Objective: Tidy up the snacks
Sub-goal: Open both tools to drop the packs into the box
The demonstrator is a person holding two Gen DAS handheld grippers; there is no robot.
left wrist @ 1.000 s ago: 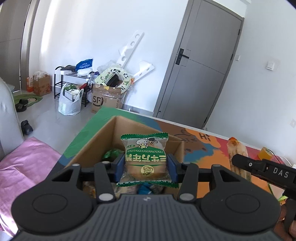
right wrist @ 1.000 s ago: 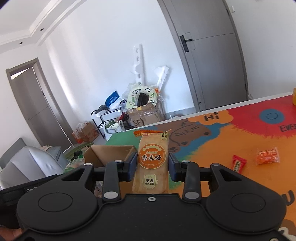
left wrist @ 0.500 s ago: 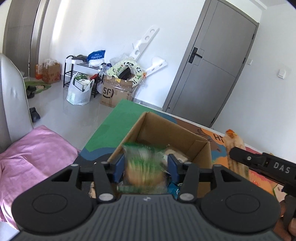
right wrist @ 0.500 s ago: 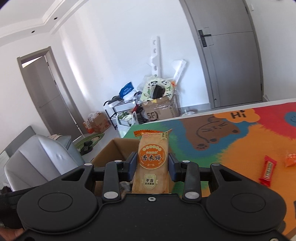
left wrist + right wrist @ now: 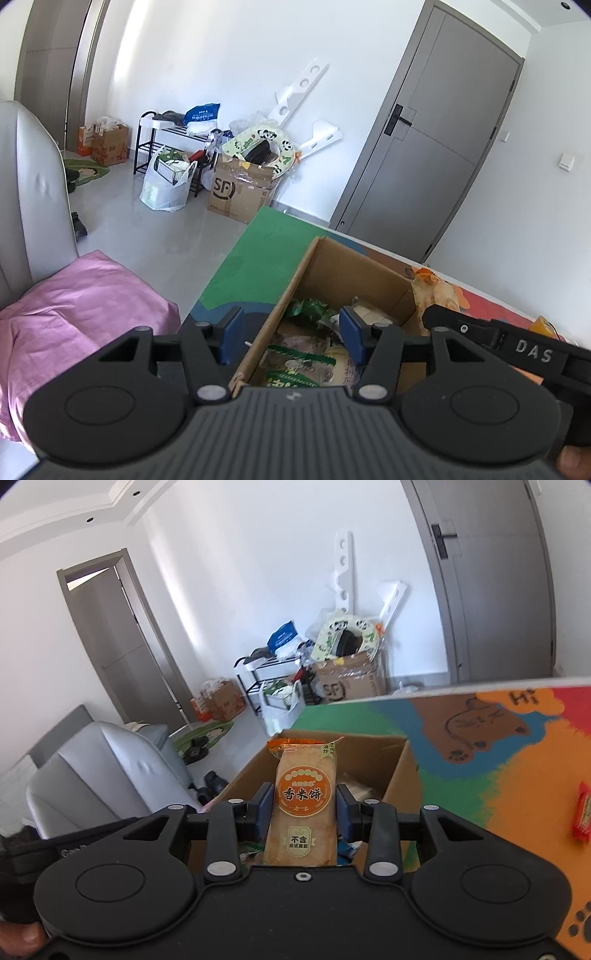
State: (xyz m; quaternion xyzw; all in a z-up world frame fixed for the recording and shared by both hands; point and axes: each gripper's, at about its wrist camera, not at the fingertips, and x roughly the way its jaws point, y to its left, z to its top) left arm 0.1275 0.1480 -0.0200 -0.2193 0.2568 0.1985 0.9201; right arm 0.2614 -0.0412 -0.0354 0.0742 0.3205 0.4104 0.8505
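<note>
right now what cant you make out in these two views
- Cardboard box floor, left wrist view: covered by piled snack packets and the left gripper, whose jaws have just been opening with nothing between them.
- Box contents, right wrist view: mostly hidden behind the orange rice cracker packet in the right gripper.
- Red snack, right wrist view: cut off by the right edge.

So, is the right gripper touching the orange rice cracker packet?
Touching. The right wrist view shows the right gripper with both jaws pressed against the sides of the orange rice cracker packet.
</note>
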